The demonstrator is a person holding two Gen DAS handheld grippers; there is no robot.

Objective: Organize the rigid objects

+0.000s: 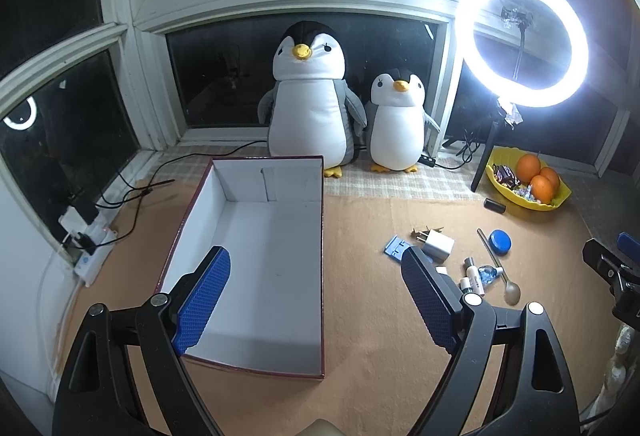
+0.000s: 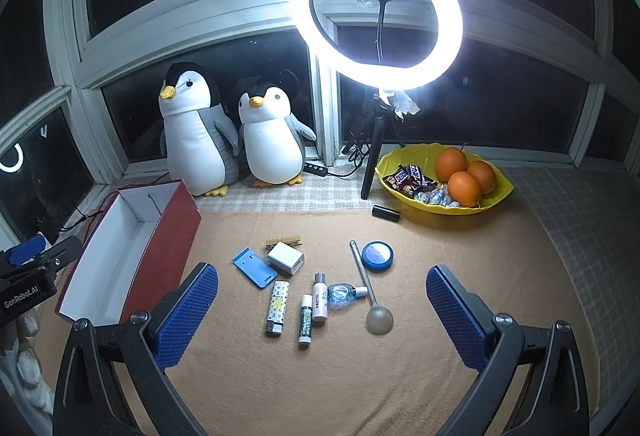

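Note:
An open red box with a white inside (image 1: 260, 260) lies on the tan mat, also in the right wrist view (image 2: 120, 256). Right of it lie small items: a white charger (image 2: 285, 258), a blue card (image 2: 255, 267), a patterned lighter (image 2: 277, 307), a green tube (image 2: 305, 318), a white tube (image 2: 320, 300), a small clear bottle (image 2: 344, 293), a spoon (image 2: 370, 292), a blue round tin (image 2: 377, 255). My left gripper (image 1: 316, 276) is open above the box's right wall. My right gripper (image 2: 322, 300) is open above the items, holding nothing.
Two plush penguins (image 1: 308, 96) stand by the window. A ring light on a tripod (image 2: 376, 12) stands at the back. A yellow bowl (image 2: 448, 208) holds oranges and candy; a black cylinder (image 2: 386, 213) lies before it. Cables and a power strip (image 1: 94, 248) lie at left.

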